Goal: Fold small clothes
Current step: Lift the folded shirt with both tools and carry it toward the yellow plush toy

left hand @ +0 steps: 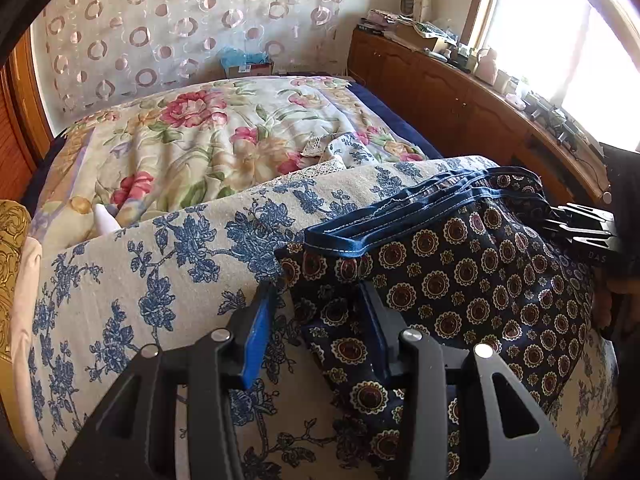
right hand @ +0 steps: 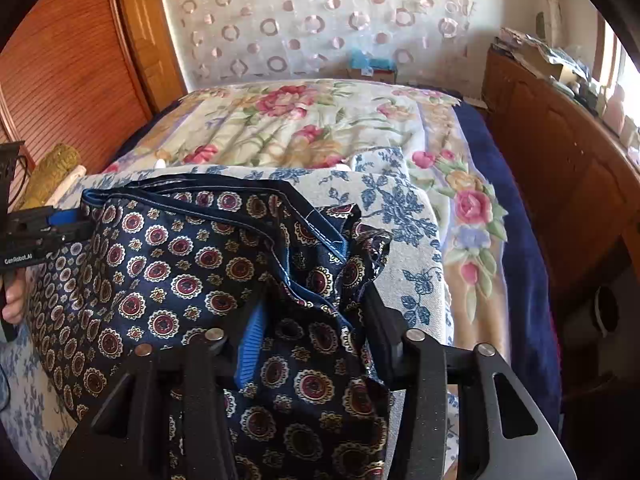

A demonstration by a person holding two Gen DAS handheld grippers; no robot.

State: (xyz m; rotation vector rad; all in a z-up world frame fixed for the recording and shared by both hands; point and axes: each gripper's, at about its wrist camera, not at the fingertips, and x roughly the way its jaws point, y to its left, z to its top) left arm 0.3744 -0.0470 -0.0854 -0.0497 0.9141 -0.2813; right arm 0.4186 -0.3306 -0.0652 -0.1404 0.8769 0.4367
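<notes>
**Patterned shorts held at both ends over a bed**

Navy medallion-print shorts lie on a blue-flowered cloth covering the bed. The left gripper and the right gripper each have fabric between parted fingers; the grip seems loose.

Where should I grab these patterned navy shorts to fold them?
Grip the patterned navy shorts by the solid blue waistband, coming in from each end. It is the thickest stitched edge and runs straight across the blue floral cushion. The left gripper and right gripper already straddle the fabric's opposite sides.
</notes>
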